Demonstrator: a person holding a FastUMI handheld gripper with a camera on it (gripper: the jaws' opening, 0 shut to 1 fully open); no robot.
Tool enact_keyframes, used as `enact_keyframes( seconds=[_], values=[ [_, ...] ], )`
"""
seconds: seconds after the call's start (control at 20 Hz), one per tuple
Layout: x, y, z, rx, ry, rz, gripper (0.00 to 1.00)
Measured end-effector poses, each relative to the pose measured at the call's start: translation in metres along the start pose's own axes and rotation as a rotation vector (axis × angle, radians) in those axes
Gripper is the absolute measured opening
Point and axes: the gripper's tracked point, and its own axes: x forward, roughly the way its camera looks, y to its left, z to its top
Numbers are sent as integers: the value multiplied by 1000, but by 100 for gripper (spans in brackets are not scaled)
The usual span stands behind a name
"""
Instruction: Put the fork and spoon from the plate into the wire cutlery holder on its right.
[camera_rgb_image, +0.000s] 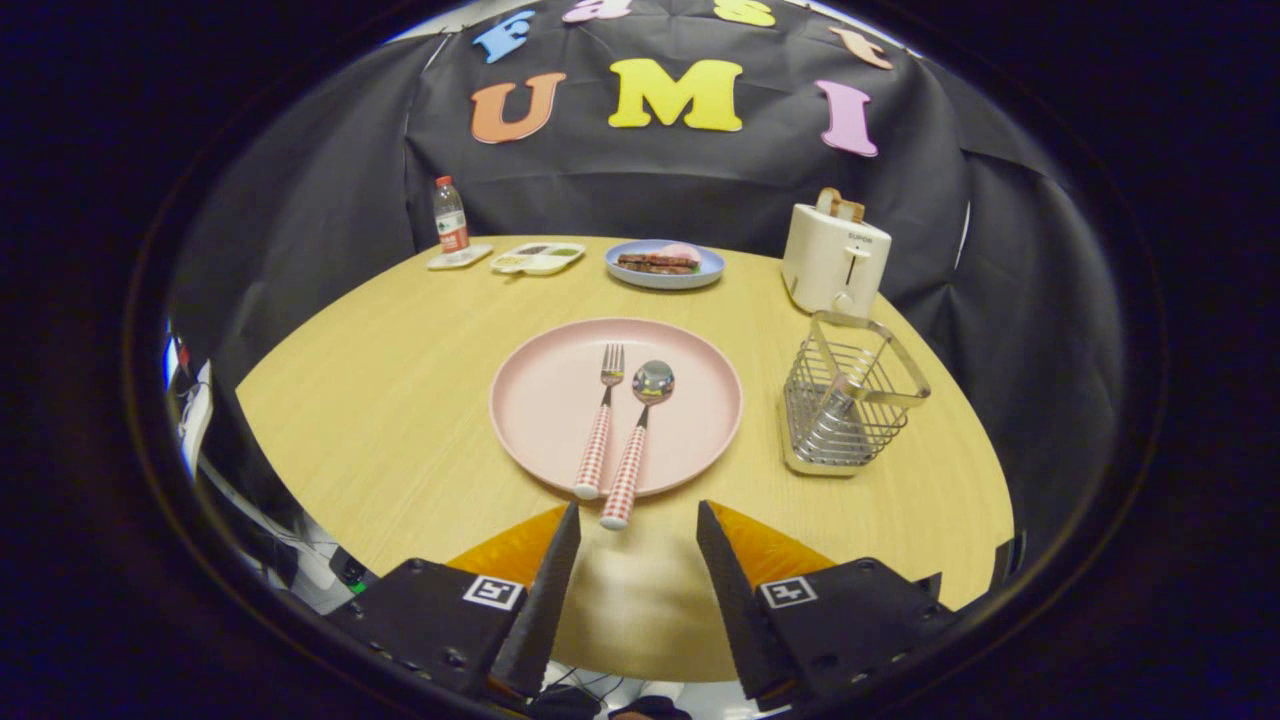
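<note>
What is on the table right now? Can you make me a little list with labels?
plate: pink plate in the middle of the wooden table
fork: fork lying on the plate, checked handle toward the fingers
spoon: spoon beside the fork, handle end past the plate rim
holder: wire cutlery holder right of the plate, nothing placed in it yet
gripper: gripper open, holding nothing, spoon handle just ahead
behind: toaster, blue plate of food, bottle

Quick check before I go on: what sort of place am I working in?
Likely a staged dining setup in a recording booth: a round wooden table with a pink plate, a toaster and a wire cutlery holder, black cloth behind. The gripper is open, just short of the plate.
</note>
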Motion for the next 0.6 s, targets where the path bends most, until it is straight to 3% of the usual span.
enact_keyframes(
  seconds=[0.05,0.2,0.4,0.45,0.55,0.6],
  values=[
    [2,0,0,-3,4,-4,70],
    [10,-1,-3,9,19,-11,49],
    [17,2,2,20,20,-5,49],
    [20,-2,0,9,22,-37,49],
    [21,-5,3,4,25,-42,21],
    [22,-3,4,7,27,-32,21]
  ],
)
